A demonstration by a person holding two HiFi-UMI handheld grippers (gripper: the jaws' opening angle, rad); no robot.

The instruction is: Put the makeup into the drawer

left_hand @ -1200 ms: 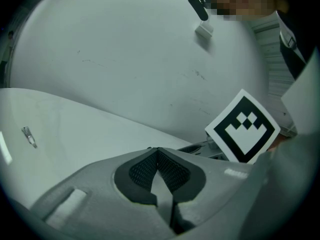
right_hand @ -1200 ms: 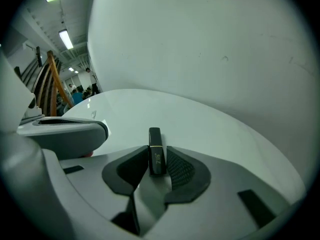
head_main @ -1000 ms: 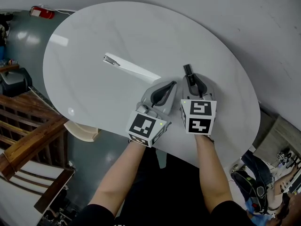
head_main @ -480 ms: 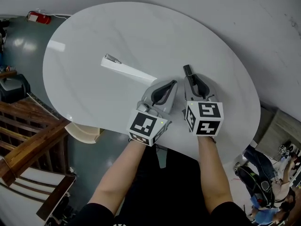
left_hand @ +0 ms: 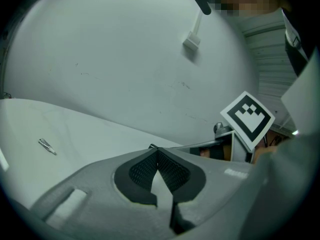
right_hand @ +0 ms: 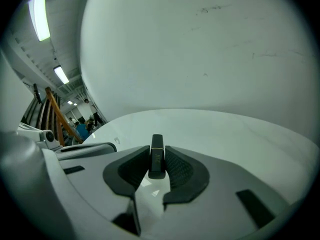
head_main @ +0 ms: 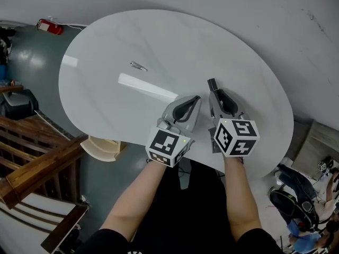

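My right gripper [head_main: 214,90] is shut on a slim black makeup tube [head_main: 213,83] with a thin gold band, held above the near right part of the white oval table [head_main: 159,41]. In the right gripper view the tube [right_hand: 157,144] stands upright between the dark pads [right_hand: 176,168], its top poking past the tips of the gripper [right_hand: 157,154]. Just to the left, my left gripper [head_main: 196,98] hovers beside it. Its fingertips meet with nothing between them in the left gripper view [left_hand: 156,151]. No drawer shows in any view.
A small silver object [head_main: 139,66] lies on the table's left half, also seen in the left gripper view [left_hand: 47,145]. A cream stool [head_main: 106,147] sits under the near left edge. Wooden railings [head_main: 37,165] stand at left. A grey wall [left_hand: 125,59] rises beyond the table.
Both grippers have risen a little and drawn back toward the table's near edge. The right one has rolled with the tube still held. The left stays shut.
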